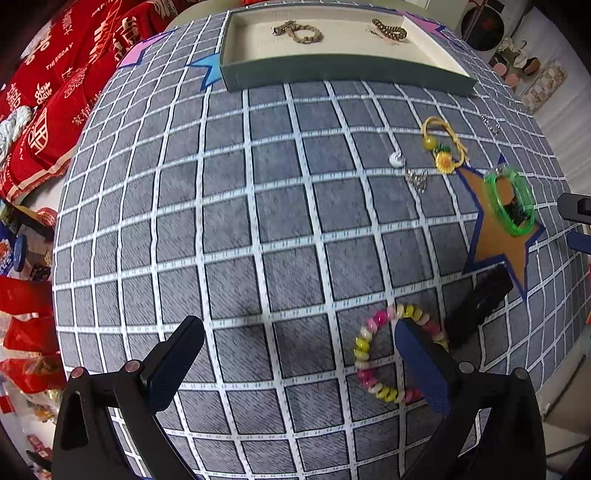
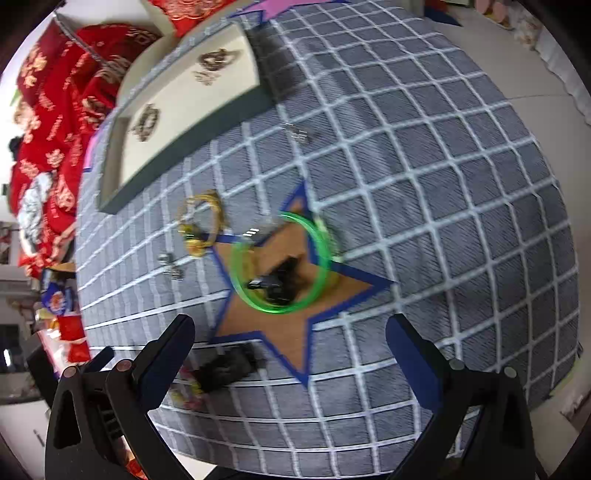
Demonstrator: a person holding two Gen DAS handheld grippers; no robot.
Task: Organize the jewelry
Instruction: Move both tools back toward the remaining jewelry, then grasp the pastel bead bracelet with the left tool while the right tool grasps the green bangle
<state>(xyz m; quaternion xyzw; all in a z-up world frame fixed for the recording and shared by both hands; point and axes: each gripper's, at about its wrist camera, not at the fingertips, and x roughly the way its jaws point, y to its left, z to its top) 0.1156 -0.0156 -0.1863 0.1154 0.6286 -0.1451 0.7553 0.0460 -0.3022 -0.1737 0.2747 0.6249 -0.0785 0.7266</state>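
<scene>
A cream-lined tray at the far table edge holds two brown rope bracelets. My left gripper is open just above the cloth; its right finger sits over a pink-and-yellow bead bracelet. A green bangle lies on an orange star, also in the right wrist view, with a dark object inside it. A yellow sunflower bracelet and small silver pieces lie nearby. My right gripper is open, just short of the bangle.
A grey grid-pattern cloth covers the table. A black object lies beside the bead bracelet. Red cushions are piled off the left edge. The table's right edge drops to the floor.
</scene>
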